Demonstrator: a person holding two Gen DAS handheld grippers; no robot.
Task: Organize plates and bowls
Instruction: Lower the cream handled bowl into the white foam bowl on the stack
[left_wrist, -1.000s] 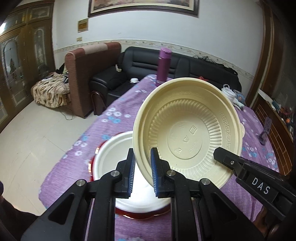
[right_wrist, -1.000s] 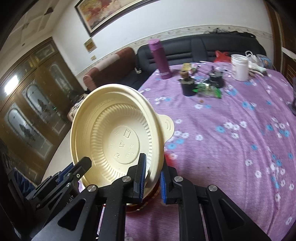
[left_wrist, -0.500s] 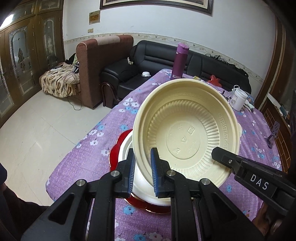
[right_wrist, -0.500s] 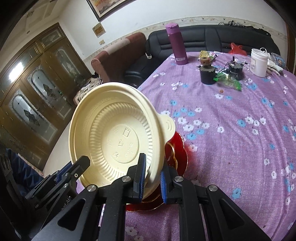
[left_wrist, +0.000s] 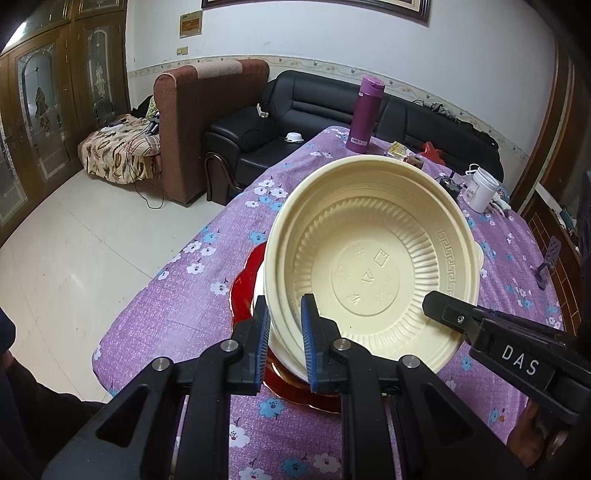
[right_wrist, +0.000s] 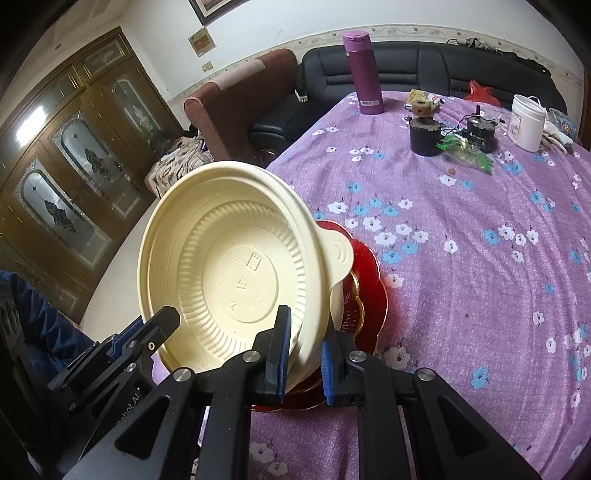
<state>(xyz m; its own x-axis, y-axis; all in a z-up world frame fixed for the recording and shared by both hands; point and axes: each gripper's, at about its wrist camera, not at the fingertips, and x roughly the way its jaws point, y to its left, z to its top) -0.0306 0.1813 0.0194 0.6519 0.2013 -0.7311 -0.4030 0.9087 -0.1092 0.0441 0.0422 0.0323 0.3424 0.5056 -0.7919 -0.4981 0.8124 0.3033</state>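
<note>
A cream plastic bowl (left_wrist: 373, 258) (right_wrist: 229, 273) hangs tilted above the table, held at its rim from two sides. My left gripper (left_wrist: 282, 332) is shut on the bowl's left rim; in the right wrist view it shows at the bowl's lower left (right_wrist: 155, 332). My right gripper (right_wrist: 303, 350) is shut on the rim near a small handle tab, and reaches in from the right in the left wrist view (left_wrist: 443, 306). Under the bowl a red plate (left_wrist: 243, 280) (right_wrist: 369, 273) lies on the purple cloth, with a white dish (left_wrist: 258, 291) on it, mostly hidden.
A purple flask (right_wrist: 362, 74) stands at the table's far end, with a black cup (right_wrist: 424, 136), a small motor (right_wrist: 480, 133), green wrapping (right_wrist: 465, 147) and a white jar (right_wrist: 526, 122) nearby. The table's left edge (left_wrist: 159, 273) drops to a tiled floor.
Both grippers have carried the bowl forward and lower over the red plate. More of the table's far end has come into view.
</note>
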